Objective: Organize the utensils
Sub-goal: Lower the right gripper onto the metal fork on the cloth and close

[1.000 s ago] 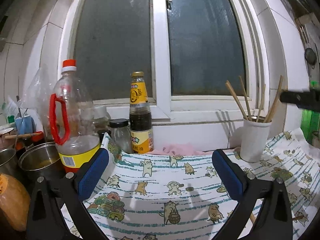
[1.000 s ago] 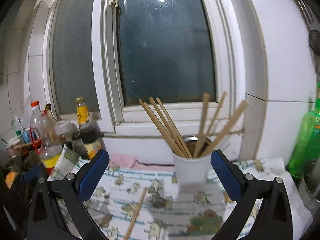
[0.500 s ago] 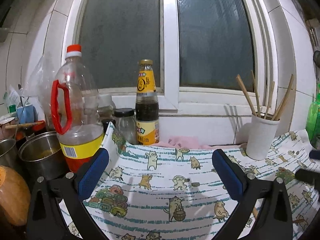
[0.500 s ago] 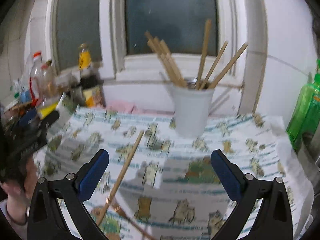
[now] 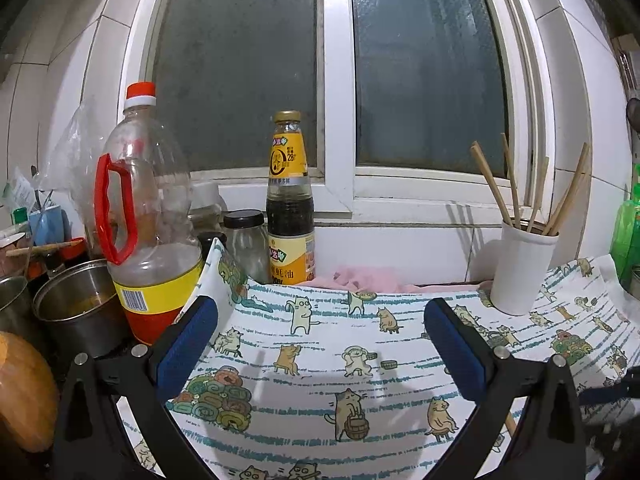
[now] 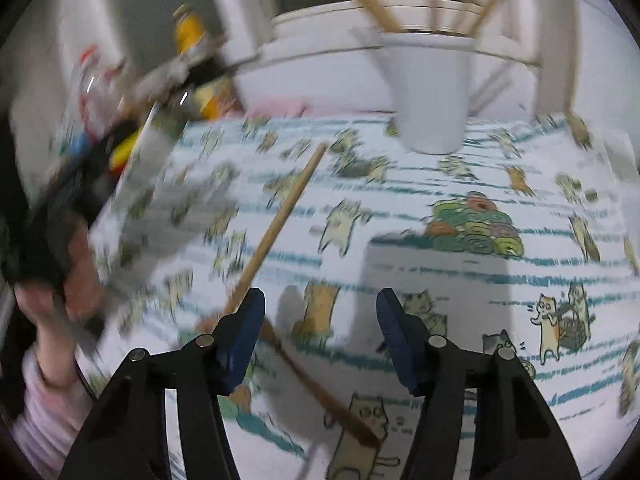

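My right gripper (image 6: 320, 332) points down at the cat-print cloth (image 6: 460, 280), its jaws closing with no pad pressing on anything. A light wooden chopstick (image 6: 280, 224) lies slanted ahead of its left pad. A darker chopstick (image 6: 320, 392) crosses the cloth below the gap between the fingers. Behind stands a white cup (image 6: 430, 92) holding several chopsticks. My left gripper (image 5: 320, 344) hovers open over the cloth (image 5: 320, 360), with the white cup (image 5: 520, 268) and its chopsticks (image 5: 508, 184) at the right. A hand holds that left gripper (image 6: 60, 220) at the blurred left edge.
An oil bottle with a red handle (image 5: 148, 216), a dark sauce bottle (image 5: 290, 208), a glass jar (image 5: 244, 240) and steel pots (image 5: 76, 308) crowd the left. A pink rag (image 5: 364, 276) lies under the window sill. A green bottle (image 5: 628, 232) stands far right.
The right gripper has tipped downward and sunk toward the cloth, and its jaws have narrowed. The loose chopsticks now lie right at its fingers. The left gripper has barely shifted.
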`<state>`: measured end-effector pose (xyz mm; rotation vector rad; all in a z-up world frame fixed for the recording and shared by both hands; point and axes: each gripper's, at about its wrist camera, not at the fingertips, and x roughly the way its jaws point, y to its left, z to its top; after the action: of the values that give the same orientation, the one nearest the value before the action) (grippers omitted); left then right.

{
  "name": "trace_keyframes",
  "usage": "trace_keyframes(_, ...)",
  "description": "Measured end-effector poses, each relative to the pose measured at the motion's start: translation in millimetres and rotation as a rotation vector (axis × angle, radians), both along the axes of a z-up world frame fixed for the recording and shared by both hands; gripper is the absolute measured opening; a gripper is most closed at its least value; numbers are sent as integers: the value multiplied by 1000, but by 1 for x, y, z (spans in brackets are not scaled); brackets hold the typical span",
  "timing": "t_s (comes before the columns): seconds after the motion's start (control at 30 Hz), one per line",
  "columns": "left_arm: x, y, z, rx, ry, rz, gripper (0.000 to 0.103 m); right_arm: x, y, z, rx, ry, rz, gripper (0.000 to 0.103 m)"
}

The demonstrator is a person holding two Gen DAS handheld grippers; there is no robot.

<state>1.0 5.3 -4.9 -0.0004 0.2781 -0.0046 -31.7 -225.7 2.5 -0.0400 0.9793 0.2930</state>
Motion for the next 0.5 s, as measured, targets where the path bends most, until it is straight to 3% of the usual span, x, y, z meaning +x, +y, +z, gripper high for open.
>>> trace_keyframes(0.2,0,-1,0,7,-2,-1,102,-6,19,-4,-63,3,100,51)
trace_keyframes(0.3,1,0,0,4,3,0,102,-6,24,-3,-53,24,133,39)
trace_keyframes(0.4,2,1,0,4,3,0,103,-5,30,-5,-130,-1,110,16)
trace_keyframes(0.5,1,1,1,5,1,2,102,8,28,-5,-113,11,55,11)
